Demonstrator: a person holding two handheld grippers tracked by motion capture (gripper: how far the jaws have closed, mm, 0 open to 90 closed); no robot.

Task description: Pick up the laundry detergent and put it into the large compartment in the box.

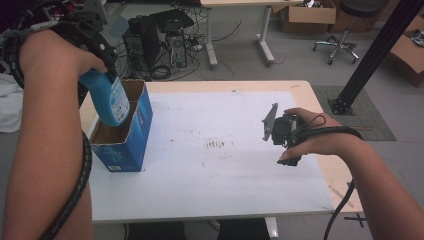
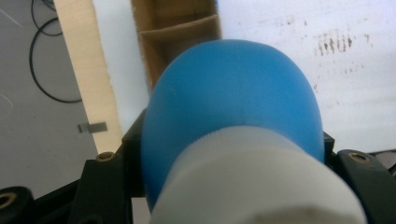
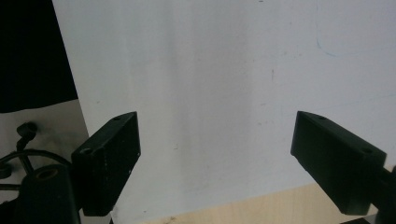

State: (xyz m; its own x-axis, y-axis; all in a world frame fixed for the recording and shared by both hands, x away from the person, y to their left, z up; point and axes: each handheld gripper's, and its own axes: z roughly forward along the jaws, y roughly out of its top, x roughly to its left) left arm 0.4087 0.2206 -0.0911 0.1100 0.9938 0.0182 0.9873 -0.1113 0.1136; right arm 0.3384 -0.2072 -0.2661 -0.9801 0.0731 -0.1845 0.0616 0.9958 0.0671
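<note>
Left gripper view, jaws: closed on a blue bottle [image 2: 233, 116], one black jaw pressed to each flank just below its white cap [image 2: 257, 182].
Left gripper view, beyond the jaws: an open cardboard box [image 2: 175, 32] lies straight past the bottle's rounded body, its brown inside and one inner flap showing.
Right gripper view, jaws: spread wide with nothing between them, pointing down at a white sheet [image 3: 210, 93].
Right gripper view, under the jaws: the sheet's edge and a strip of pale wooden table [image 3: 261, 207] at the near side.
High view, left gripper [image 1: 100, 55]: raised above the box, the bottle hanging tilted below it with its lower end inside the box's open top.
High view, box: blue outside, standing upright at the sheet's left edge, directly under the held bottle.
High view, right gripper [image 1: 280, 131]: low over the sheet's right part, well apart from the box; whether it touches the sheet cannot be told.
High view, between the grippers: dark smudges [image 1: 216, 145] on the sheet.
</note>
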